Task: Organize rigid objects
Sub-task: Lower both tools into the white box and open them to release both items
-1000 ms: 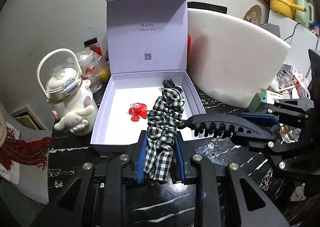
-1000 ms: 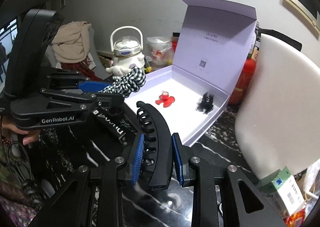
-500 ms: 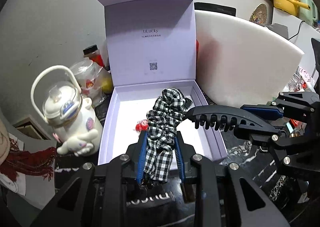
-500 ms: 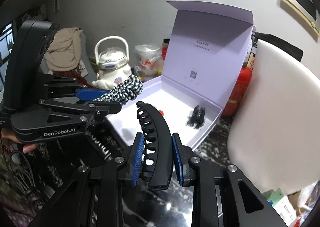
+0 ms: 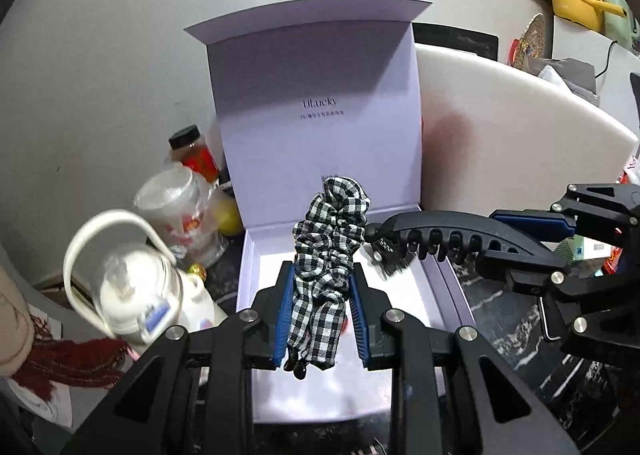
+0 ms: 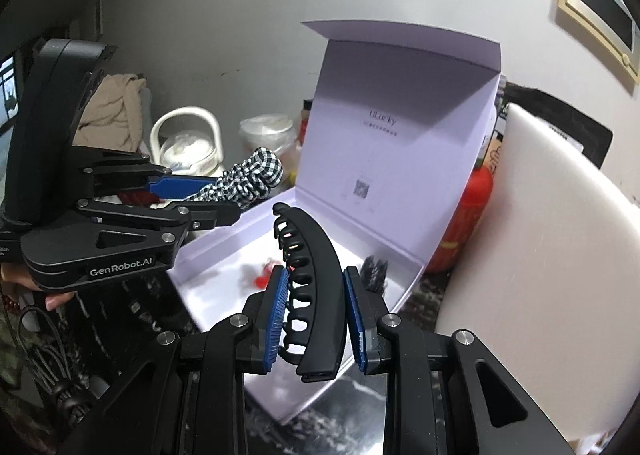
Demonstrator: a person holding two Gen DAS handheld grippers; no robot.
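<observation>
My left claw [image 5: 320, 319] is clenched on the checked scrunchie [image 5: 330, 251], which stands up between the blue pads [image 5: 283, 319] and pokes past their tips. My right claw [image 6: 316, 319] grips the black hair clip [image 6: 312, 279] across its middle, teeth to the left, curved spine to the right. Both claws hang above the open lilac box [image 6: 404, 159], its lid upright beyond them. Under the right claw, on the box floor: a small red piece [image 6: 266, 275], blurred, left of the pads, and a black tangle [image 6: 374, 269] just right of them. Left of my left claw stands a white kettle-shaped bottle [image 5: 132, 295], blurred. Right of both claws, a white board [image 5: 512, 143] leans by the box.
</observation>
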